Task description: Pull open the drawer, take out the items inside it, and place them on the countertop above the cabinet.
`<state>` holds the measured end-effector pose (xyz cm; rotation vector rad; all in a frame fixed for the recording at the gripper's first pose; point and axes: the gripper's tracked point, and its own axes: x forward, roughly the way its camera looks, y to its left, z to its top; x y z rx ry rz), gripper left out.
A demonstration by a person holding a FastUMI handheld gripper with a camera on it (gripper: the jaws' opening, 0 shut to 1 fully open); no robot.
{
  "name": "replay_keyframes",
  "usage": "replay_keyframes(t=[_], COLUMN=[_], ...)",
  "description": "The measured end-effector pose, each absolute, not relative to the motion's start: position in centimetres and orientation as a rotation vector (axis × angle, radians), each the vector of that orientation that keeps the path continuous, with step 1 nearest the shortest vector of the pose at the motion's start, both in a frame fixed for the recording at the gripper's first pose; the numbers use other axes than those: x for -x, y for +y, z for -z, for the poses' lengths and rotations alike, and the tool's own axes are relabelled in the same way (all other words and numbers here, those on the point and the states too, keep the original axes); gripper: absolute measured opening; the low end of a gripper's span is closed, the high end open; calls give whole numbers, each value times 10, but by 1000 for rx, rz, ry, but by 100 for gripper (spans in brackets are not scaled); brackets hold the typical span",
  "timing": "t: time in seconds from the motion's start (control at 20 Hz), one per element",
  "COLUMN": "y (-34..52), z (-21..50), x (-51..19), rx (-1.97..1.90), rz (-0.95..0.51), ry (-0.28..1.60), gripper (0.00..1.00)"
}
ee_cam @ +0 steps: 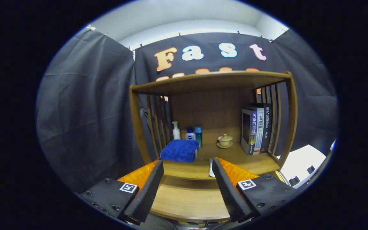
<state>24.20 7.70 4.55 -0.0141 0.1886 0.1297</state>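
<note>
The gripper (187, 188) is held wide open with nothing between its fingers, which frame a stretch of pale wooden board just ahead of them, most likely the open drawer (188, 199) or a lower ledge; which of the two cannot be told. Just beyond the fingertips lies the countertop (251, 164), and on it, near the right finger, a small white object (211, 167) too partly hidden to name. A folded blue towel (180, 150) rests further in on the left. Behind it stand a white pump bottle (176, 130) and two small blue bottles (194, 134); a lidded cup on a saucer (225, 140) sits mid-shelf, and a row of books (256, 129) leans against the right slats. Judging by the empty fingers, a fetching step is in hand: the next move calls for dipping down toward the drawer to find any remaining item, closing on it squarely, and lifting it clear of the front edge.
</note>
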Motion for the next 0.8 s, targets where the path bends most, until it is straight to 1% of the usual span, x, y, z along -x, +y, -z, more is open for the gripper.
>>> replay_keyframes(t=[0.3, 0.6, 0.8], y=[94, 85, 72], z=[-16, 33, 85], x=[-185, -146, -131], rx=[72, 184, 201], rz=[-148, -78, -31], ry=[151, 116, 161], gripper=[98, 99, 99])
